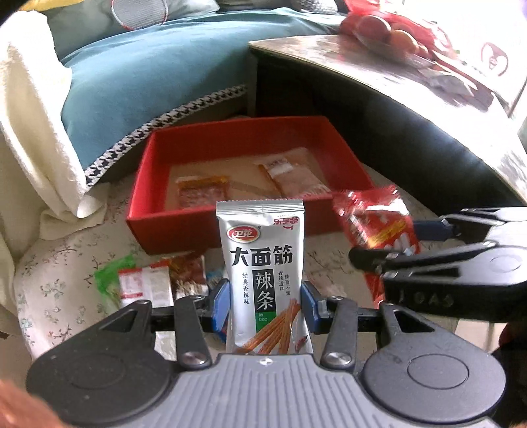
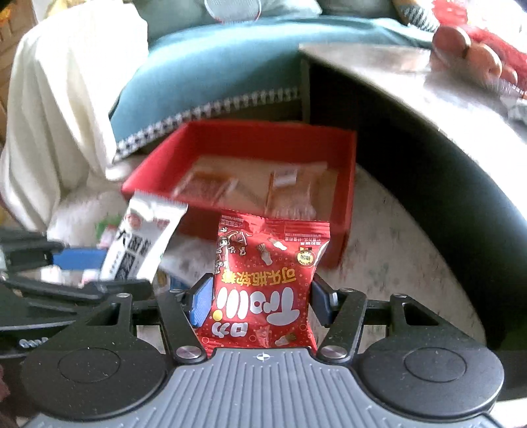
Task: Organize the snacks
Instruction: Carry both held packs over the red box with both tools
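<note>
Nearest the left wrist camera, the left gripper (image 1: 265, 304) has its blue fingers (image 1: 220, 304) pressed against both edges of a silver spicy-strip packet (image 1: 263, 273), which stands upright between them with its black print facing the lens. At about three o'clock in that view the right gripper (image 1: 425, 240) comes in from the side, carrying a red candy bag (image 1: 372, 227) that is blurred.

In the right wrist view, the right gripper (image 2: 260, 301) has its fingers (image 2: 201, 301) closed narrowly on the lower sides of the red candy bag (image 2: 268, 280), whose lettering reads upside down. At nine o'clock the left gripper (image 2: 70, 258) shows with the silver spicy-strip packet (image 2: 145, 240) tilted in it.

Beyond both packets, at twelve o'clock, an open red box (image 1: 154, 184) sits on a floral cloth (image 1: 56, 280). Two clear-wrapped snacks (image 1: 202, 191) lie flat on its pale bottom, one left and one right, apart from each other. A few loose snack packets (image 1: 145, 283) lie on the cloth at nine o'clock of the left fingers. A blue cushion (image 1: 148, 75) lies behind the box at eleven o'clock, and a pale surface (image 1: 378, 66) with a bowl of fruit (image 1: 382, 29) curves across at one o'clock.
</note>
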Motion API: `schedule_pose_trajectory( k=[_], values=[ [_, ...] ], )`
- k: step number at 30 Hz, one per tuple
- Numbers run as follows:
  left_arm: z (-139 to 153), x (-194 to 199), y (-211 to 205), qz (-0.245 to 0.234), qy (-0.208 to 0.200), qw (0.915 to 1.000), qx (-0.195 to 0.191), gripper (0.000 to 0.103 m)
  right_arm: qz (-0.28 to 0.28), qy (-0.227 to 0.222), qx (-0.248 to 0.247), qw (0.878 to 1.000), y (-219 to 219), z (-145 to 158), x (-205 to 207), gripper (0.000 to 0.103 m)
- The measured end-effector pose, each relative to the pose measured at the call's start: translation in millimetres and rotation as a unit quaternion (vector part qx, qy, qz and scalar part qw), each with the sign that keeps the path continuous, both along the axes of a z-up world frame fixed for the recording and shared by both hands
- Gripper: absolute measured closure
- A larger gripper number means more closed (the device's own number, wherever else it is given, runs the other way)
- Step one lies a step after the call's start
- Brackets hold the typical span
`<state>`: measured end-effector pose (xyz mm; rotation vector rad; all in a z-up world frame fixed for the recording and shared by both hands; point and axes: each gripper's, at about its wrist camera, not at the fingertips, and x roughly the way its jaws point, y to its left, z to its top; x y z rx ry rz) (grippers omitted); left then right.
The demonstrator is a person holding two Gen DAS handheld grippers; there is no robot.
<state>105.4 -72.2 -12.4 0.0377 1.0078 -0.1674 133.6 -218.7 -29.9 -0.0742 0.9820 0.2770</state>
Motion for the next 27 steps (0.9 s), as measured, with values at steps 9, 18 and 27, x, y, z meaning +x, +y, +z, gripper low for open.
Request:
schedule_pose_trajectory(
  k=[9,18,27],
  values=[
    [14,56,14,0.023,-0.028,0.9993,-0.008,0.064,-0.019,-0.007,-0.003,1.0,16,0,48,0.036],
    [17,107,23,0.042,-0.041,0.9982,-0.009,0.064,-0.031,-0.016,-0.008,0.999,30,-3,97,0.036],
    [4,156,26,0.057,-0.034,0.9978,0.0,0.064,-0.046,-0.008,-0.017,0.999,46,-12,127,0.036]
  ],
)
